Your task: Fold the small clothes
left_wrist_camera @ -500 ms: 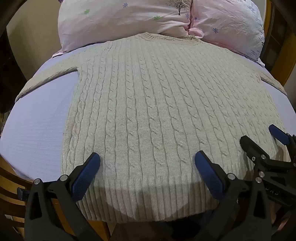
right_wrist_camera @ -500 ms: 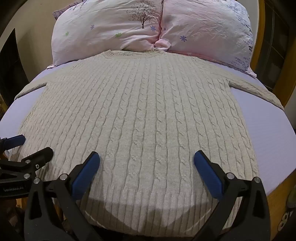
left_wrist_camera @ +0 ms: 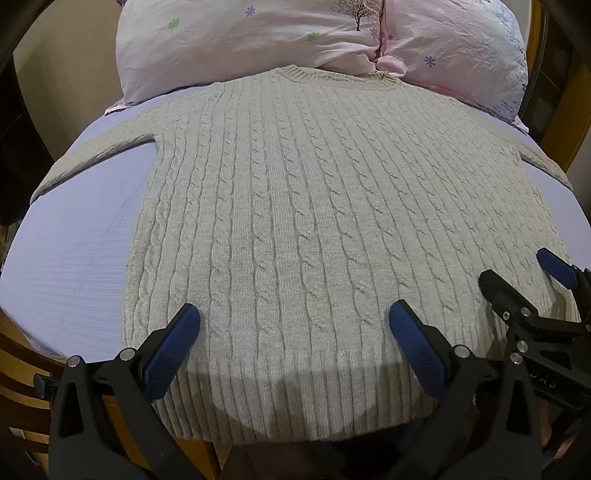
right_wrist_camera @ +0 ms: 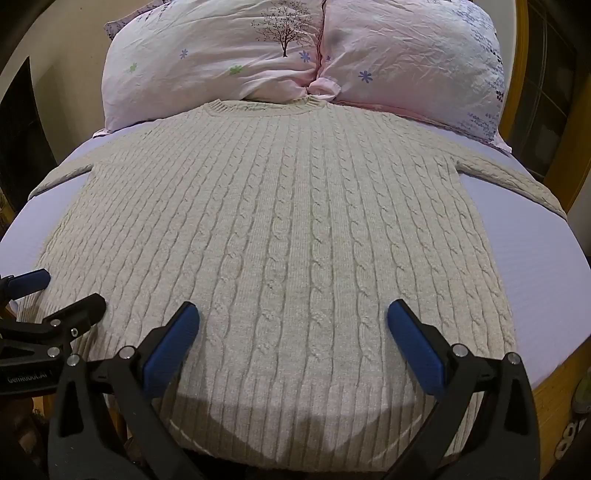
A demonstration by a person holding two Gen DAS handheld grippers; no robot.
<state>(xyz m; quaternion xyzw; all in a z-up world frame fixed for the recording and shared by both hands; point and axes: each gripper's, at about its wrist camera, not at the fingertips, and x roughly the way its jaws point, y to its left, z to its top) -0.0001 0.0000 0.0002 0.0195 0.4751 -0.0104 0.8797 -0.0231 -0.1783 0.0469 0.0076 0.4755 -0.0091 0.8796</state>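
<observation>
Sweater (left_wrist_camera: 314,206) lies flat, unfolded; left gripper (left_wrist_camera: 293,338) and right gripper (right_wrist_camera: 293,338), both spread wide and empty, should pinch hem corners evenly.

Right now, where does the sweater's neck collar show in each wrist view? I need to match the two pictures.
Left wrist view: the collar sits at top centre, slightly right of the middle, against the pillows.
Right wrist view: the collar sits at top centre, slightly left of the middle.
Shared landmark: the tree print on the pink pillow, just above the collar in both views.
</observation>
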